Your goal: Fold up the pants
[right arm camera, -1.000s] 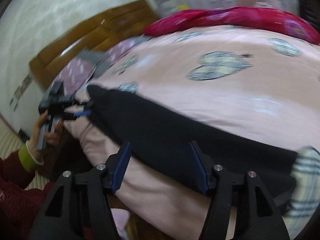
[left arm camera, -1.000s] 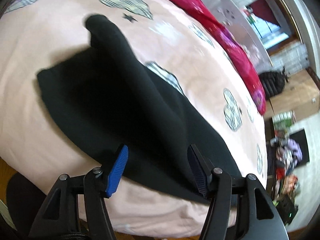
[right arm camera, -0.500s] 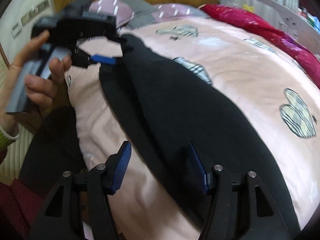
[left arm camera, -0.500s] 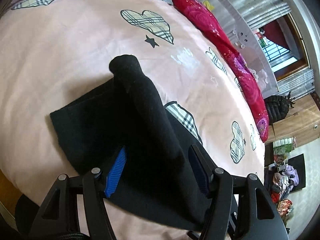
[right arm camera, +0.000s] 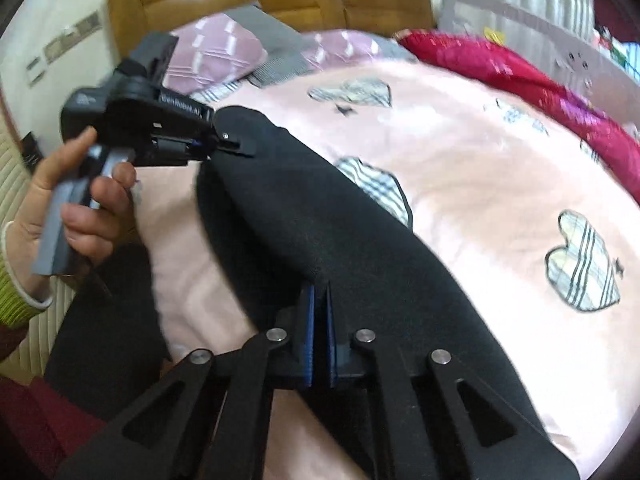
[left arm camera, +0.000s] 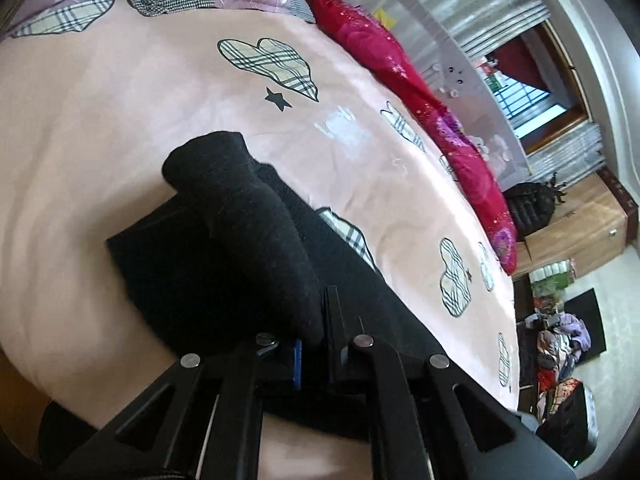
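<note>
Both tongs on black pants

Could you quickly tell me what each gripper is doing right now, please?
Left gripper: just closed, pinching a raised fold of the black pants.
Right gripper: just closed, pinching the pants' fold too.

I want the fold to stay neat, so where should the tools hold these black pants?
Hold the black pants along the raised fold ridge, one tool at each end, coming in from the near bed edge. The left tool and right tool already pinch it there.
</note>
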A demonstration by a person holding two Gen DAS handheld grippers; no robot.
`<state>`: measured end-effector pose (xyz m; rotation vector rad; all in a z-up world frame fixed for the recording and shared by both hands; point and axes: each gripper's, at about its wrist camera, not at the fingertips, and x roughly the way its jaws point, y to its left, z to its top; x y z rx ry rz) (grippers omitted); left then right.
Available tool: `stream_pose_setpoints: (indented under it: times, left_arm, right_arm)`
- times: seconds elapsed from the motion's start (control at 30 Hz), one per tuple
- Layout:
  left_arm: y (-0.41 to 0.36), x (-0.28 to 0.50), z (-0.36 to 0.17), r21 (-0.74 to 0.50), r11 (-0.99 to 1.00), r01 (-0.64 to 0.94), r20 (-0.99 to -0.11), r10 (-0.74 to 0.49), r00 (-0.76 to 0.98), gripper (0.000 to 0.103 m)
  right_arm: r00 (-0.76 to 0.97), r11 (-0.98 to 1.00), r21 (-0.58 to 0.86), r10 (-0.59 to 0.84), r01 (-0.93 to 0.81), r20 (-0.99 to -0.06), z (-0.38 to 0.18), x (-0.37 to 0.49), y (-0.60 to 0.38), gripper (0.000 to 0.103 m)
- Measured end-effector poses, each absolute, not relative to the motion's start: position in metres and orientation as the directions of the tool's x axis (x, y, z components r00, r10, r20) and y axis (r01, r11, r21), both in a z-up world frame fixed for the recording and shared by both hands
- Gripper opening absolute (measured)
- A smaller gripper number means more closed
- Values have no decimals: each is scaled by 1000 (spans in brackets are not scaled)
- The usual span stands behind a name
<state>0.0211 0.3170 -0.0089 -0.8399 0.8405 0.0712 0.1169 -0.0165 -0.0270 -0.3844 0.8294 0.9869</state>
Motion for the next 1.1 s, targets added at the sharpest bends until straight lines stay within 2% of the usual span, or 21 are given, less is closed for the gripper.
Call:
stream_pose_setpoints:
  times: [0.1, 0.4, 0.53, 0.6, 0.63, 0.67, 0.7, 0.73, 0.93, 1.1]
  left_arm:
    - [317, 6, -19, -611, 703, -364, -693, -254, 675, 6]
    - [321, -8, -57, -622, 685, -380, -708, -285, 646, 8]
    - [322, -13, -55, -595, 700, -394, -724, -254, 641, 18]
    - [326, -21, -51, -591, 695, -408, -726, -238, 645, 24]
    - [329, -24, -49, -583, 696, -419, -732, -226, 643, 32]
    - [332, -28, -47, -579, 696, -426, -734, -216, 644, 37]
    - [335, -33, -45, -572, 696, -434, -736, -203, 646, 46]
    - [337, -36, -44, -560, 696, -449, -744, -185, 641, 52]
    - [356, -42, -43, -556, 675, -485, -754, -165, 635, 54]
    - [365, -32, -46, -553, 678, -484, -757, -165, 633, 54]
  right_arm:
    - [253, 488, 83, 581, -869, -773, -25, 105, -16, 6]
    - [208, 486, 82, 513, -870, -833, -66, 99, -4, 6]
    - [184, 495, 105, 500, -862, -846, -70, 106, -3, 7]
    - [173, 502, 125, 505, -856, -846, -66, 107, -5, 12]
    - [174, 506, 127, 506, -853, -845, -66, 106, -6, 21]
    - [171, 509, 137, 513, -850, -841, -64, 105, -8, 39]
    - [165, 510, 152, 524, -847, -836, -62, 104, -9, 49]
    - [161, 510, 171, 541, -843, -825, -59, 104, -13, 64]
    - [125, 519, 317, 649, -794, -750, -33, 116, -35, 66]
    - [159, 597, 454, 703, -661, -693, -26, 177, -63, 66]
